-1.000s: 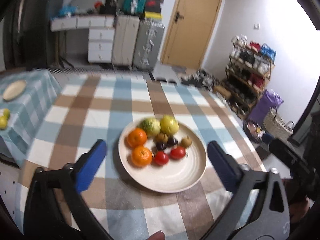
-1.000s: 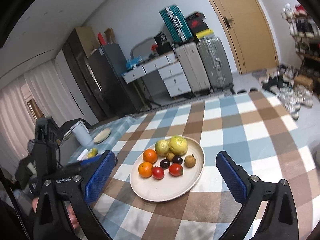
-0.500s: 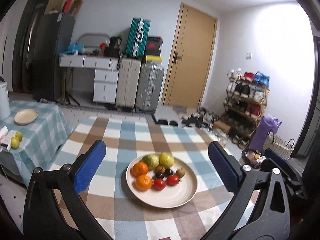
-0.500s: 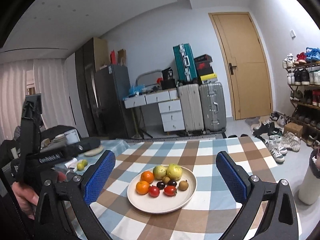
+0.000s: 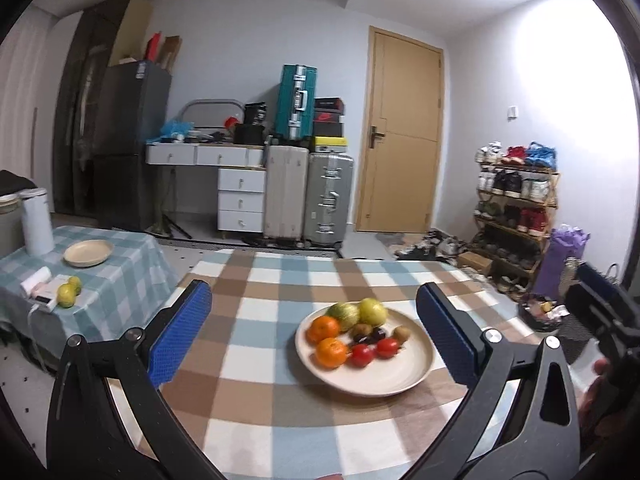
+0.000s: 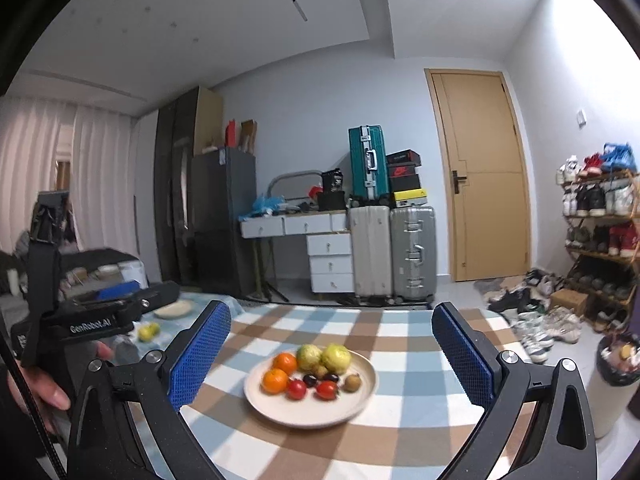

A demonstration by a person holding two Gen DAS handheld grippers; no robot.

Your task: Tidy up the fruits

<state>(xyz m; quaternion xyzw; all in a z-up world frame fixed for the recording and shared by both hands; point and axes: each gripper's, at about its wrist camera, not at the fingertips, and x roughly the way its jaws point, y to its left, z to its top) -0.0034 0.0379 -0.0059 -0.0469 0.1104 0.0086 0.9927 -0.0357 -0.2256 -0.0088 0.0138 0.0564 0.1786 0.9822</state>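
A cream plate [image 5: 404, 376] [image 6: 276, 410] sits on the checked table [image 5: 280, 392] [image 6: 400, 420]. It holds two oranges [image 5: 330, 352] [image 6: 275, 381], two green-yellow fruits [image 5: 373, 311] [image 6: 336, 358], two red tomatoes [image 5: 362, 355] [image 6: 326, 390], dark plums and a brown kiwi [image 5: 401, 333]. My left gripper [image 5: 316, 330] is open and empty, above the table in front of the plate. My right gripper [image 6: 330, 354] is open and empty, likewise short of the plate. The left gripper's body [image 6: 96, 316] shows at the left of the right wrist view.
A low side table [image 5: 116, 276] at the left holds an empty cream plate [image 5: 88, 253], yellow-green fruits [image 5: 68, 294] [image 6: 147, 331], a white box and a white canister [image 5: 37, 222]. Suitcases, drawers, a door and a shoe rack [image 5: 516, 216] stand behind. A bin [image 6: 616, 384] stands at the right.
Both grippers have tilted up and drawn back from the plate, so more of the room shows. The left view has swung left, bringing the side table in. Both grippers stay open.
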